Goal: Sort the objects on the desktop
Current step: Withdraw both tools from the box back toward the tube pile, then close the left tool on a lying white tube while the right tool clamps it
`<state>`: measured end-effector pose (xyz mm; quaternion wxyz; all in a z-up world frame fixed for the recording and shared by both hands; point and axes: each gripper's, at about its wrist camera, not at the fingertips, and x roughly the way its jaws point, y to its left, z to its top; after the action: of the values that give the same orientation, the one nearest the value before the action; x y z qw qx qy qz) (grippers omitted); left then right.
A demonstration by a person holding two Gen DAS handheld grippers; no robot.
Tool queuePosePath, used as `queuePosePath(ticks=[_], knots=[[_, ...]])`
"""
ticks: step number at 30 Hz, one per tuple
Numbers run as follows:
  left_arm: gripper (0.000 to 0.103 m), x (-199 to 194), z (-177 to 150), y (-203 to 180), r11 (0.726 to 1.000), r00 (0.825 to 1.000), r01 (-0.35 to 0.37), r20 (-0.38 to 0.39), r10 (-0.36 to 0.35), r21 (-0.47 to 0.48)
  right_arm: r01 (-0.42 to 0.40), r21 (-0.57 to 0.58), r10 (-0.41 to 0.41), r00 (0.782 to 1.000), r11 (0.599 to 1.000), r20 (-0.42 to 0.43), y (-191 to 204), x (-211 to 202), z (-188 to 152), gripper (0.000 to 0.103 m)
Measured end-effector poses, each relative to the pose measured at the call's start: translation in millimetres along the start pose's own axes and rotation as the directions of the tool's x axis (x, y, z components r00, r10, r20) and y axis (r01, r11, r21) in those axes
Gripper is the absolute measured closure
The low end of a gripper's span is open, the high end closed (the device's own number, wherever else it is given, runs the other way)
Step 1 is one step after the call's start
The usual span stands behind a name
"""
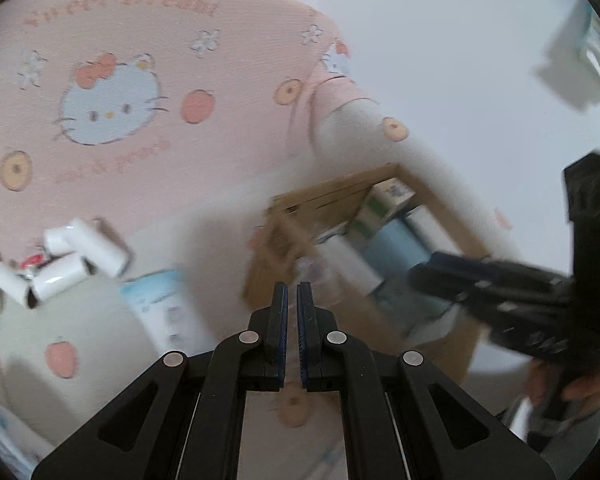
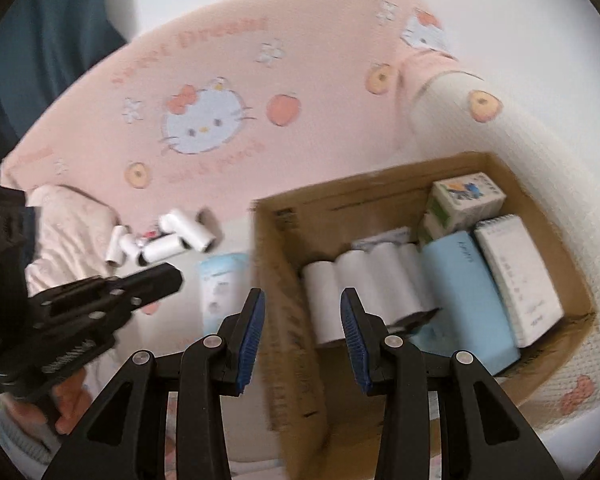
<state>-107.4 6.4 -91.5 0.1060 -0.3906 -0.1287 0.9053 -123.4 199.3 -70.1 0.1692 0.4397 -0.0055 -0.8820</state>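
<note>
The right gripper (image 2: pixel 302 336) is held wide and empty at lower centre; the left gripper (image 1: pixel 292 336), nearly closed, grips nothing. The cardboard box (image 2: pixel 284 320) wall could be struck.

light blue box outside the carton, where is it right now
In the right wrist view the light blue box lies on the bedding just left of the cardboard carton, below the pile of white rolls and beside the left gripper.

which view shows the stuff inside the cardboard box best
The right wrist view: the cardboard box is open to it, showing white rolls and a blue pack. The left wrist view shows it blurred, partly behind the right hand-held gripper.
</note>
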Motion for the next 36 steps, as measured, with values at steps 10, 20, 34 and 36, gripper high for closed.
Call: queuePosePath(ticks=[10, 20, 34, 36], knots=[[0.098, -25, -48, 34, 0.997, 0.998, -0.061, 0.004, 0.061, 0.054, -0.051, 0.011, 0.05, 0.996, 0.999, 0.079, 46, -1, -24, 0.067], [0.098, -35, -70, 95, 0.986, 0.991, -0.126, 0.03, 0.13, -0.112, -0.15, 0.116, 0.138, 0.985, 0.982, 0.105, 72, 21, -44, 0.04], [0.097, -19, -90, 210, 0.943, 0.993, -0.111, 0.011, 0.12, -0.313, -0.094, 0.091, 0.101, 0.992, 0.991, -0.075, 107, 96, -48, 0.037], [0.097, -16, -86, 223, 0.928, 0.996, -0.073, 0.024, 0.088, -0.365, -0.079, 0.064, 0.085, 0.992, 0.995, -0.091, 115, 108, -44, 0.037]])
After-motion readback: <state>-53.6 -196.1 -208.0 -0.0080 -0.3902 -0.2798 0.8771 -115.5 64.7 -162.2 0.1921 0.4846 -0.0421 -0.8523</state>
